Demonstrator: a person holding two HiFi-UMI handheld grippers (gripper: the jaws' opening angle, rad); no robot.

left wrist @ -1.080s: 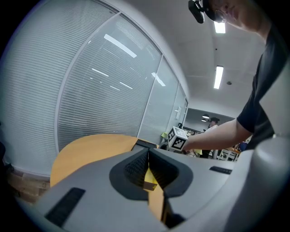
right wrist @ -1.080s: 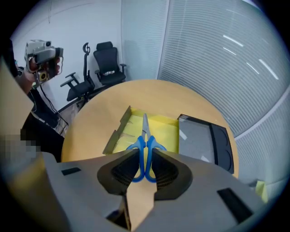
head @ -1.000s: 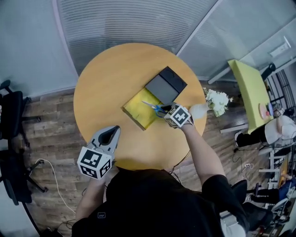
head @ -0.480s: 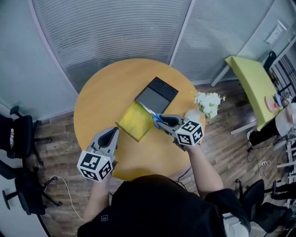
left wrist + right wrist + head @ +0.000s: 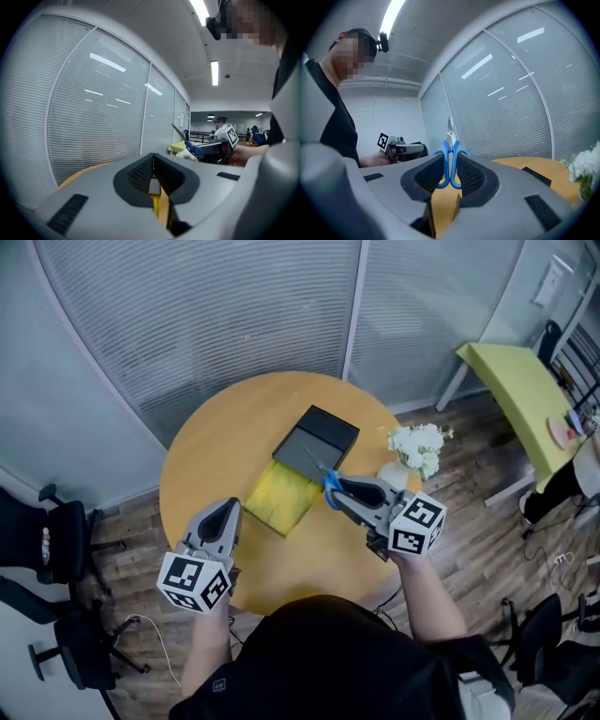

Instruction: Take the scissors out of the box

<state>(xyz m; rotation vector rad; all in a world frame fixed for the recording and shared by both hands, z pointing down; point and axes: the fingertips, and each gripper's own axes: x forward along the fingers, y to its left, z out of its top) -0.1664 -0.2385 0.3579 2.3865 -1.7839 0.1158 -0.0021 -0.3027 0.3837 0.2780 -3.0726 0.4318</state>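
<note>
Blue-handled scissors [image 5: 329,487] hang in the air above the table, blades pointing up and away, with my right gripper [image 5: 343,495] shut on their handles. The right gripper view has the blue handles [image 5: 450,161] squeezed between the two black pads [image 5: 429,174]. Below them lies the open box: its yellow tray [image 5: 281,495] and black lid [image 5: 314,440] rest on the round wooden table [image 5: 211,460]. My left gripper [image 5: 225,514] hovers over the table's near left edge, jaws together with nothing in them. From the left gripper view the scissors [image 5: 191,149] show at the right.
A vase of white flowers [image 5: 417,448] stands at the table's right edge, close to my right gripper. A yellow-green table [image 5: 514,381] is at the far right, and black office chairs [image 5: 47,549] are at the left. Glass walls with blinds run behind the table.
My right gripper has lifted the scissors up out of the yellow tray and tilted to level. The left gripper has risen a little.
</note>
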